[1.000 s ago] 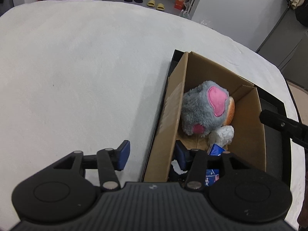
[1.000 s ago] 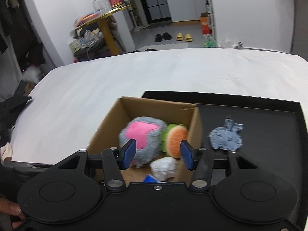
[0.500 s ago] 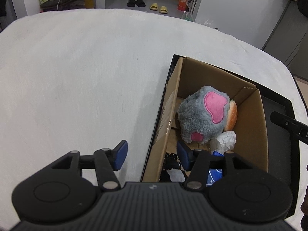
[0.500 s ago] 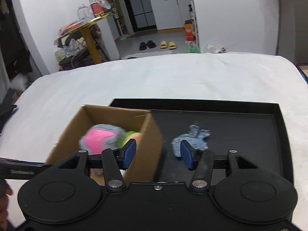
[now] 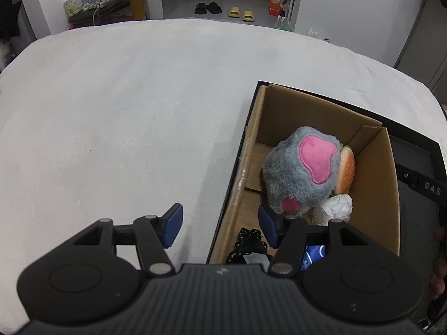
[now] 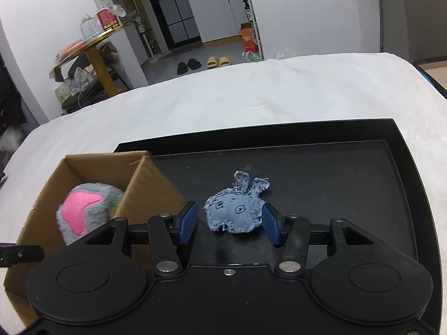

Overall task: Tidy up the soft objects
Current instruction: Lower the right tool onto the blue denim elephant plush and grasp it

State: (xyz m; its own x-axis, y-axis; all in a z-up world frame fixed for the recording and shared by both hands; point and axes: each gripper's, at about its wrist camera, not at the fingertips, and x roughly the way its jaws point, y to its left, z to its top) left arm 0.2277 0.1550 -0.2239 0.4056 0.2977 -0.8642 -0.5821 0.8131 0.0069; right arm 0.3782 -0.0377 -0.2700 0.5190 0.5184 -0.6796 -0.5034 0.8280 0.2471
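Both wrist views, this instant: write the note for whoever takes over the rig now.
Left gripper: empty, jaws straddling the near left wall of the cardboard box.
Right gripper: open, lined up on the denim toy, pads not pressing it.
Done: grey plush, burger toy, a white wad and a black lace piece are in the box.
Left: the denim toy lies flat on the black tray beside the box; grab it and drop it in.
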